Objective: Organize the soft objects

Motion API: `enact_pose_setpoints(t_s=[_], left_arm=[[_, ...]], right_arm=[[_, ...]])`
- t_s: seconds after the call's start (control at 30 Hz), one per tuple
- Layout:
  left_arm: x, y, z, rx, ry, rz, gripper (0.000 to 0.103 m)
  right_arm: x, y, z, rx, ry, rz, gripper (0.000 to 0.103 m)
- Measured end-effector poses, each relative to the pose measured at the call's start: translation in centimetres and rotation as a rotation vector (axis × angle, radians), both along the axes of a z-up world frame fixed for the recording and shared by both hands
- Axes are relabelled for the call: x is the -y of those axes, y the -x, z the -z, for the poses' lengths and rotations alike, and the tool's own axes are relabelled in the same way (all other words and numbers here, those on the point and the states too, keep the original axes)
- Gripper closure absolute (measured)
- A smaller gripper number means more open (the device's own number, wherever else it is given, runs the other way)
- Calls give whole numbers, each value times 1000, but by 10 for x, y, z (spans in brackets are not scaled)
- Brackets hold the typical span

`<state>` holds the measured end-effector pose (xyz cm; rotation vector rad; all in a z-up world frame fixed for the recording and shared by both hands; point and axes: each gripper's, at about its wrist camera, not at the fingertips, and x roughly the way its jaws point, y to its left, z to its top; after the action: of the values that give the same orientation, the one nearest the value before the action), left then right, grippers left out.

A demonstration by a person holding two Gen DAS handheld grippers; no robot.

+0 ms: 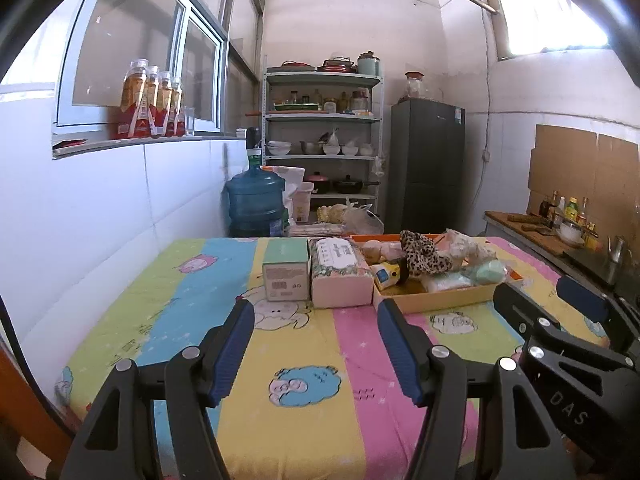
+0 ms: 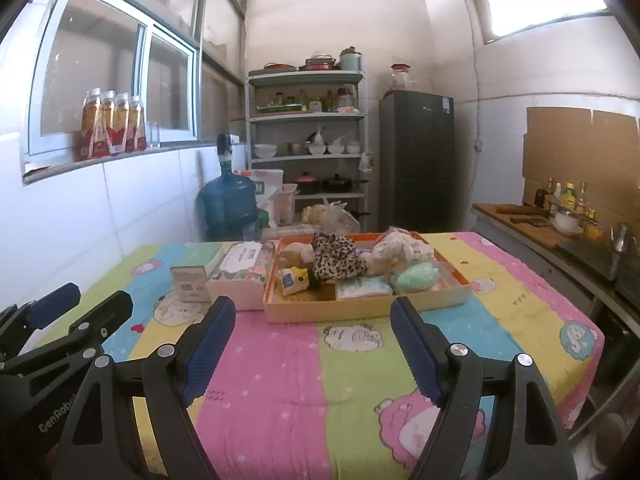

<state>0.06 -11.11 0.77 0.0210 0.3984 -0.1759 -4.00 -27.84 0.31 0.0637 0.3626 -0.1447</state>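
Both tongs spread wide and holding nothing, left tongs [image 1: 316, 312] and right tongs [image 2: 312, 308] side by side above bare striped bench [image 2: 280, 380]. Farther back, orange tray [image 2: 360, 308] heaped with soft objects [image 2: 336, 260], touching tissue pack [image 2: 240, 276] leftward, near far edge.

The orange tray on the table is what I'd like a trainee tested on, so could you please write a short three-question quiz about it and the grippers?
1. True or false: the left gripper and right gripper are both open and hold nothing.
2. Which item lies in the orange tray? A) leopard-print cloth B) tissue pack C) green box
3. Fill in: the tissue pack sits directly to the ____ of the tray, seen from the right wrist view.

Key: 1 true; 2 A; 3 left.
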Motion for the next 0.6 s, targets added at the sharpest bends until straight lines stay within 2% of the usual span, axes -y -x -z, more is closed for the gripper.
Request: enact_pose_setpoints(t_s=[0.13,0.6], left_arm=[[-8,13,-1,17,-6,-4,39],[-31,35,-8,54,25,-40,39]], right_arm=[[-9,16,0,21,21,35,22],[-32,40,-10,58,49,-11,22]])
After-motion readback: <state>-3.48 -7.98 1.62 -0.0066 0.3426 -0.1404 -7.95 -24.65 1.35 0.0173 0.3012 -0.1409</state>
